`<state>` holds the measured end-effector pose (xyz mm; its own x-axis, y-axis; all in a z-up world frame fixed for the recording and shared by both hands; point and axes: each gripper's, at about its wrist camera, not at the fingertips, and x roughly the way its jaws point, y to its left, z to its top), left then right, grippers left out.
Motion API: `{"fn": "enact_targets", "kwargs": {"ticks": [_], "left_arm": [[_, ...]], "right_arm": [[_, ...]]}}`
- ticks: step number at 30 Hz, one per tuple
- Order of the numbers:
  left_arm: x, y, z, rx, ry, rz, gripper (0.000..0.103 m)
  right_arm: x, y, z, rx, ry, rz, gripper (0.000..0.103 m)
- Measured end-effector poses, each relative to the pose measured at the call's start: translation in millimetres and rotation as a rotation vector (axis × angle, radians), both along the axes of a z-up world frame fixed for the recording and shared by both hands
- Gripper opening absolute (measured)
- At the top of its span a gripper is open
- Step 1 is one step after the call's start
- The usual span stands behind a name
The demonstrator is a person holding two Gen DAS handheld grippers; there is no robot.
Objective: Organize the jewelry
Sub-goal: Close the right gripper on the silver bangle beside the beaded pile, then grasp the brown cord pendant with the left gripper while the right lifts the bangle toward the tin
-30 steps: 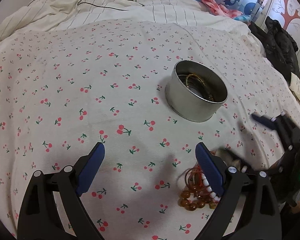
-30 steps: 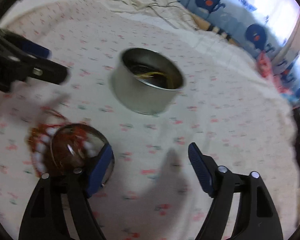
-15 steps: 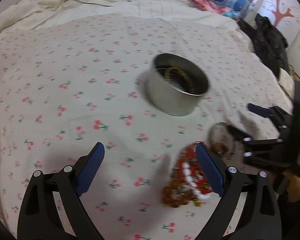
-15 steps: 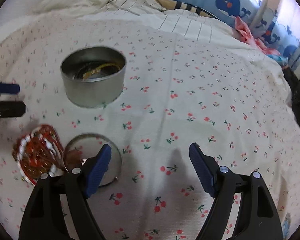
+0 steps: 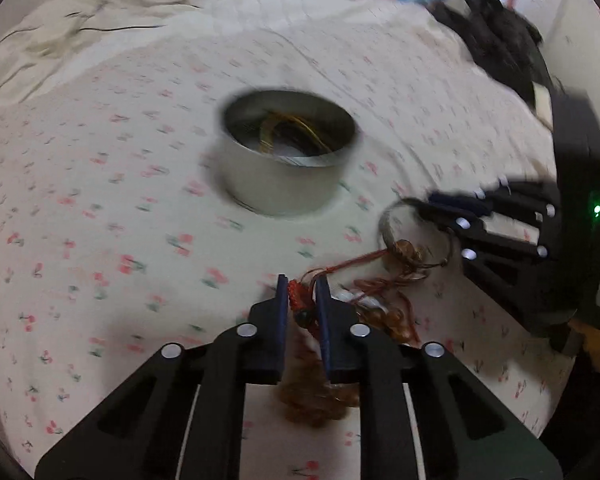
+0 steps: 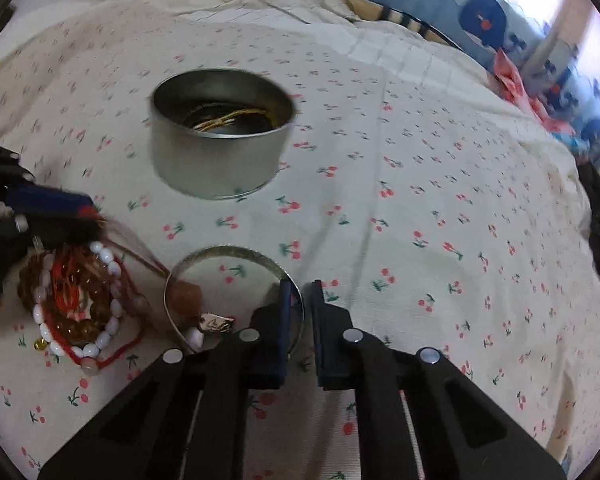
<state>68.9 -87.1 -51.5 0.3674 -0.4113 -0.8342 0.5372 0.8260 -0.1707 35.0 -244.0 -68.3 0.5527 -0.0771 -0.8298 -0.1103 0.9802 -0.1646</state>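
A round metal tin (image 5: 284, 184) (image 6: 216, 168) with gold and dark bangles inside stands on the cherry-print sheet. In front of it lies a tangle of bracelets (image 6: 76, 300): white beads, amber beads (image 5: 316, 400) and red cord. My left gripper (image 5: 302, 294) is closing, and its pads pinch the red cord knot (image 5: 296, 296) of that tangle. A silver bangle (image 6: 228, 250) lies beside the pile with a brown charm inside its ring. My right gripper (image 6: 300, 300) is closing too, with the bangle's near rim caught between its pads. The two grippers work close together, with the bangle and the tangle between them.
A cream quilt (image 5: 80, 28) with a black cable lies behind the sheet. Black clothing (image 5: 496, 40) is heaped at the right edge of the bed. Blue whale-print cushions (image 6: 480, 16) line the far side. Open sheet spreads left and right of the tin.
Both grippers went from wide open to nearly closed. The left one came onto the red cord of the pile, and the right one closed over the silver bangle's rim.
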Motion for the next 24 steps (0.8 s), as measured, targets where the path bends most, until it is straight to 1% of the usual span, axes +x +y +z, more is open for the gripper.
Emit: {"fn": "enact_targets", "kwargs": {"ticks": [1, 3, 5, 7, 8, 9, 11, 12, 13, 14, 15, 16, 17, 18, 19, 20, 21, 22, 23, 24], "left_arm": [[6, 10, 3, -0.036, 0.011, 0.04, 0.007], [15, 28, 9, -0.027, -0.018, 0.117, 0.003], [24, 44, 11, -0.046, -0.01, 0.185, 0.003], [29, 55, 9, -0.05, 0.01, 0.23, 0.003], [32, 58, 6, -0.054, 0.033, 0.239, 0.003], [34, 59, 3, -0.075, 0.061, 0.238, 0.004], [33, 52, 3, -0.132, 0.082, 0.2, 0.017], [31, 42, 6, -0.161, 0.069, 0.161, 0.031], [29, 34, 9, -0.177, 0.047, 0.136, 0.048], [25, 18, 13, -0.181, 0.0, 0.09, 0.056], [21, 6, 14, -0.157, -0.022, 0.065, 0.063], [20, -6, 10, -0.117, -0.036, 0.04, 0.065], [20, -14, 5, -0.092, -0.035, 0.02, 0.066], [22, -26, -6, -0.057, -0.018, -0.002, 0.067], [24, -32, -14, -0.031, -0.002, -0.003, 0.067], [24, -41, -26, 0.015, 0.0, -0.001, 0.067], [20, -44, -31, 0.042, -0.019, -0.006, 0.066], [17, -48, -31, 0.077, -0.042, -0.014, 0.056], [14, -52, -29, 0.109, -0.053, -0.026, 0.044], [12, -51, -26, 0.122, -0.047, -0.033, 0.017]], "right_arm": [[1, -6, 2, 0.015, -0.001, -0.026, 0.01], [2, -13, 2, 0.024, 0.002, -0.053, 0.01], [4, -19, 1, 0.067, 0.015, -0.07, 0.01], [5, -20, 1, 0.07, 0.025, -0.07, 0.01], [6, -21, 0, 0.081, 0.03, -0.075, 0.01], [5, -22, 0, 0.098, 0.033, -0.079, 0.01], [5, -20, -1, 0.094, 0.039, -0.07, 0.01], [5, -17, -2, 0.074, 0.039, -0.064, 0.011], [5, -12, -4, 0.039, 0.037, -0.054, 0.011], [6, -11, -5, 0.02, 0.035, -0.048, 0.011], [6, -10, -5, 0.007, 0.032, -0.045, 0.011], [6, -11, -5, 0.023, 0.034, -0.051, 0.011], [5, -14, -5, 0.051, 0.036, -0.061, 0.011], [6, -19, -5, 0.086, 0.04, -0.073, 0.011], [7, -25, -4, 0.131, 0.045, -0.088, 0.011], [7, -27, -4, 0.148, 0.047, -0.093, 0.011], [7, -28, -3, 0.149, 0.046, -0.093, 0.012], [6, -29, -2, 0.146, 0.043, -0.096, 0.014], [6, -28, -1, 0.145, 0.039, -0.095, 0.021], [5, -27, 1, 0.141, 0.031, -0.09, 0.034]]}}
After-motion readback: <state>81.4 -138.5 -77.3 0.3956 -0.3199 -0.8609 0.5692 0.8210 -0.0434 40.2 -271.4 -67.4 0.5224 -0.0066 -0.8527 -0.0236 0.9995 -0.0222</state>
